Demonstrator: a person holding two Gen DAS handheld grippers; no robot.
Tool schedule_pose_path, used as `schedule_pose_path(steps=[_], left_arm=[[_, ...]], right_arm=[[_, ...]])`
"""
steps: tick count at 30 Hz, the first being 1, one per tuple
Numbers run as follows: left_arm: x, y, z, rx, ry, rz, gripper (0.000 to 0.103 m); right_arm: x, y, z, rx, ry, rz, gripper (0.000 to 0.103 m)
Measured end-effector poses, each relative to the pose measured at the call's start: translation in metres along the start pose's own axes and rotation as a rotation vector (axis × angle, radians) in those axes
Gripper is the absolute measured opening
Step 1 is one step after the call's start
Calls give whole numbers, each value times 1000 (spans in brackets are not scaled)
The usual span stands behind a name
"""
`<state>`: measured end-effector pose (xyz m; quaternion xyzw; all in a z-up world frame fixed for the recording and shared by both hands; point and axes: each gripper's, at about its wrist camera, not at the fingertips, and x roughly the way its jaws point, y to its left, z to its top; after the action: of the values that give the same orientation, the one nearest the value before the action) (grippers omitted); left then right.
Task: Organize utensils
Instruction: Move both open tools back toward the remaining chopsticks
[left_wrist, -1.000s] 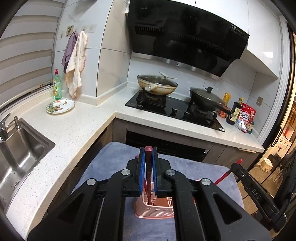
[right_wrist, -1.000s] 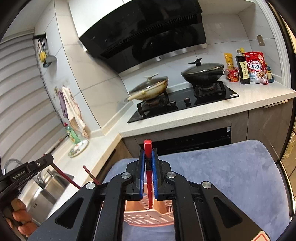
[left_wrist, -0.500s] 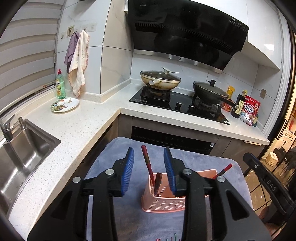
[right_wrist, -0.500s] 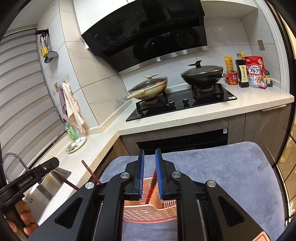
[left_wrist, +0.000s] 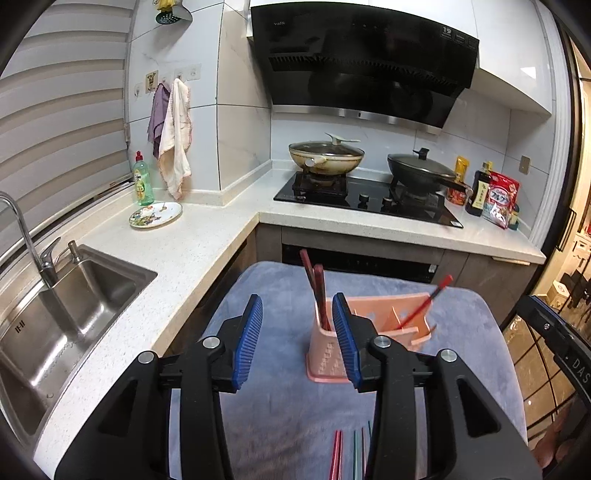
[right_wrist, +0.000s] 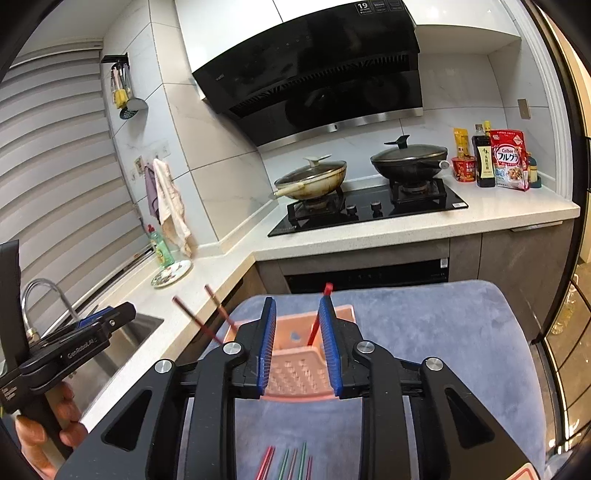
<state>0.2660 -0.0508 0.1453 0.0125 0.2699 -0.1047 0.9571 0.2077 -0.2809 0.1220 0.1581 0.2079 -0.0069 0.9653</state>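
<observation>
Kitchen corner, blue-grey mat (left_wrist: 280, 406). Pink utensil basket (left_wrist: 373, 325) holds upright chopsticks (left_wrist: 319, 295). Both the left gripper (left_wrist: 297, 341) and right gripper (right_wrist: 297, 345) are opening, empty. Loose chopsticks (right_wrist: 288, 461) lie nearer, long axes pointing away, closest to the right gripper.

1. White tiled walls (left_wrist: 243, 110) meet at a corner above a pale speckled worktop (left_wrist: 192, 243).
2. A black cooker hood (left_wrist: 365, 62) hangs over a black hob (left_wrist: 369, 201).
3. A steel sink (left_wrist: 66, 306) sits below striped window blinds (left_wrist: 55, 122).
</observation>
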Motion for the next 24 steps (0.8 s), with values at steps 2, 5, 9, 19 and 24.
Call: schedule_pose_path(steps=[2,5,9,19,24], left_arm=[[-9,1,-14,15,9,5,39],[-22,2,-37,35,25,25,42],[-38,6,-71,31,55,15,44],[-54,13,-156,24,157,33,44],[-50,17,-190,19,230,41,44]], right_arm=[[-13,0,-15,-13,23,-9,26],[-27,0,-39,-27,61,-19,26],[-41,-3,-72,-18,120,-22,26],[-62,0,-161,-90,246,-88,26],[-66,4,-202,-115,315,-85,26]])
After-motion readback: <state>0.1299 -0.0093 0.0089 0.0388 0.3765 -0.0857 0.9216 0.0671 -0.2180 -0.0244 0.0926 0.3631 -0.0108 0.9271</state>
